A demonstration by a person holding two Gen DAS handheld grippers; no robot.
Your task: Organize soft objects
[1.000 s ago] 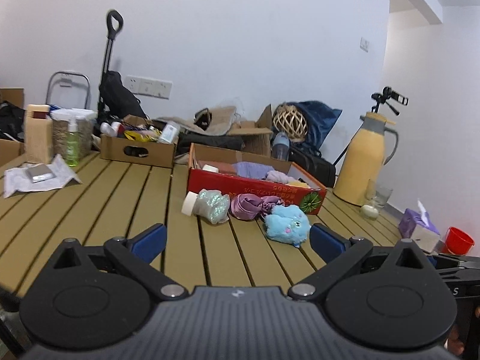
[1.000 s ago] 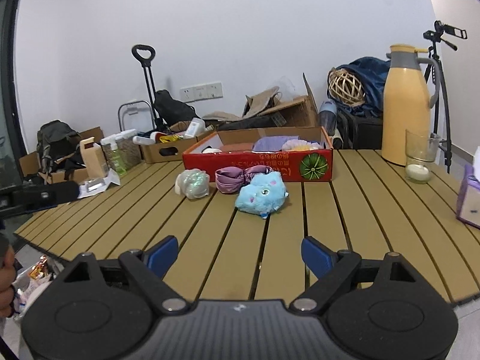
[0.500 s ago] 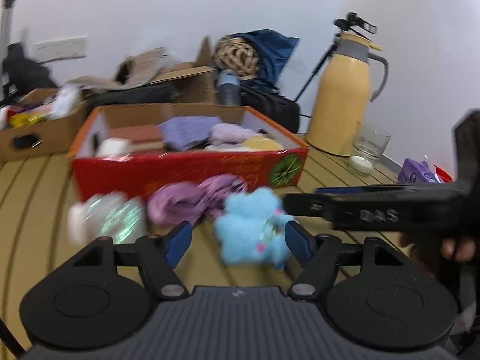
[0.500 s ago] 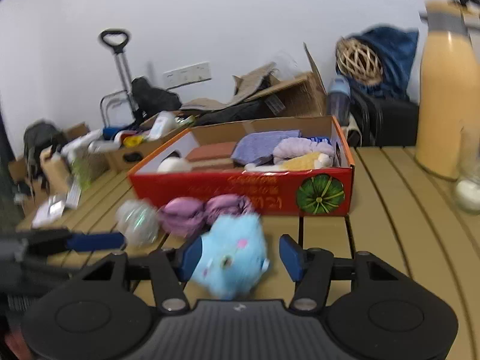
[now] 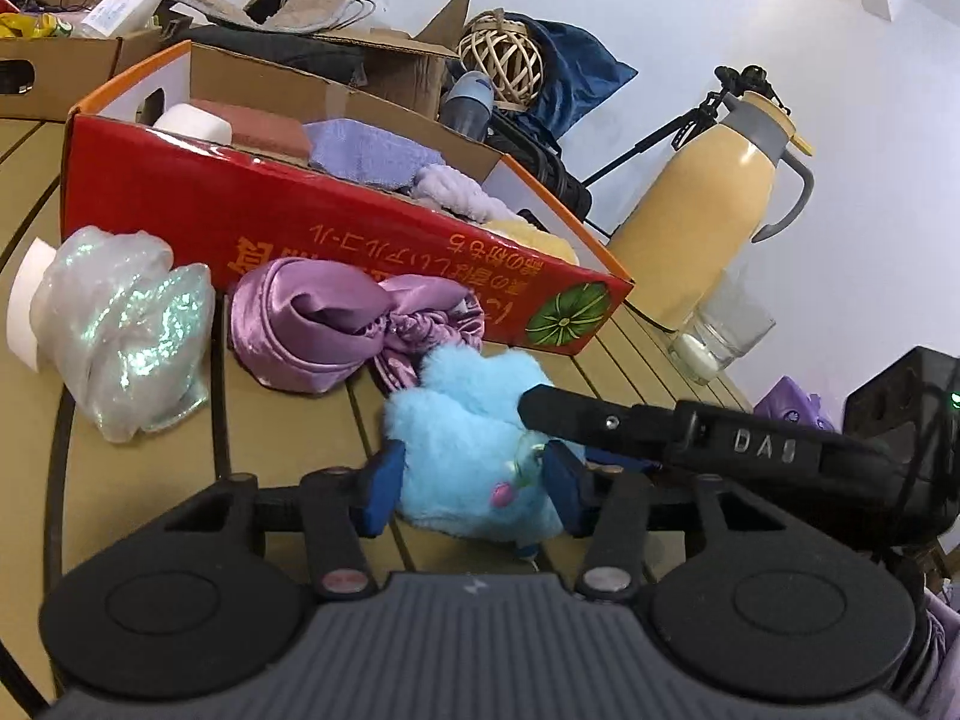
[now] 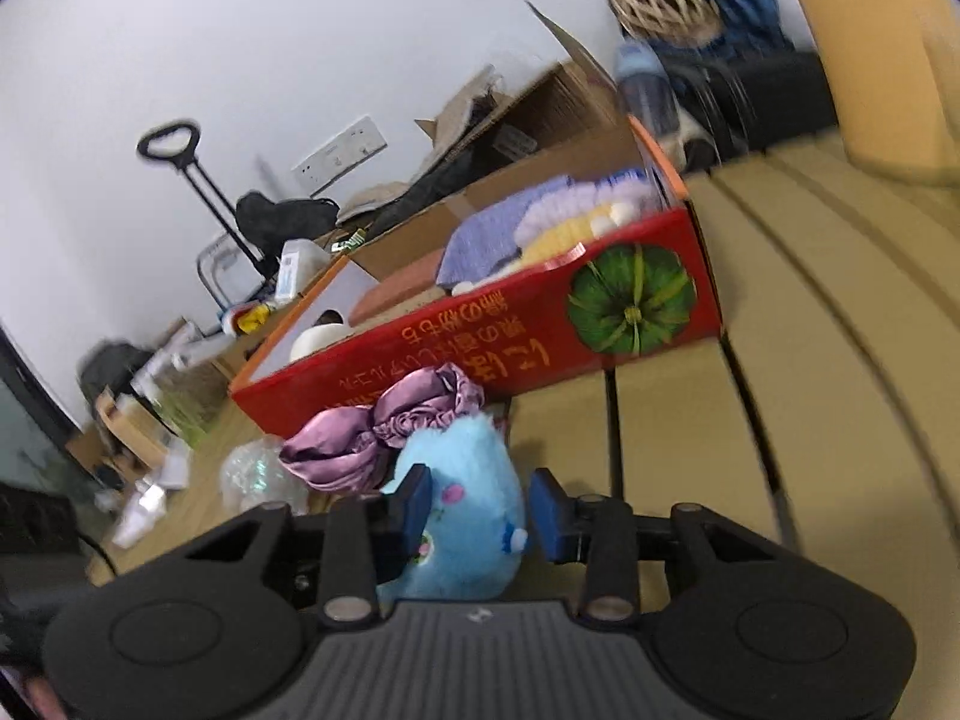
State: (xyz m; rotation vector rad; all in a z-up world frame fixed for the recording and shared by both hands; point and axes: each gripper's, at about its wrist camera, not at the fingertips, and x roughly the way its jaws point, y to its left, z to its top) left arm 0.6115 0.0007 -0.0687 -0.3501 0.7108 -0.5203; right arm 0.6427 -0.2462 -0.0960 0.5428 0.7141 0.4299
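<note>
— While the red box (image 5: 336, 222) at the far side of the table (image 5: 144, 480) already holds a purple towel (image 5: 366, 150), a pale fluffy piece, something yellow, a brown block and a white roll, how much of the sorting would an onlooker call finished?

— Perhaps half, as a judgement. Three soft things lie outside it on the near side: a shiny crinkled bag (image 5: 126, 324) to the left, a purple satin cloth (image 5: 336, 318) touching the box front, and a blue plush toy (image 5: 474, 450) nearest of all.

— Which one is being handled?

— The plush toy. It sits between the blue pads of both tools at once. The left gripper (image 5: 471, 480) has narrowed around it, pads at its fur on each side. The right gripper (image 6: 480, 507), reaching in from the right, has also narrowed on it; its left pad presses the fur, while the right pad looks barely touching.

— Is it off the table?

— That cannot be told. What seems left is lifting it over the box wall, then the cloth and the bag.
</note>
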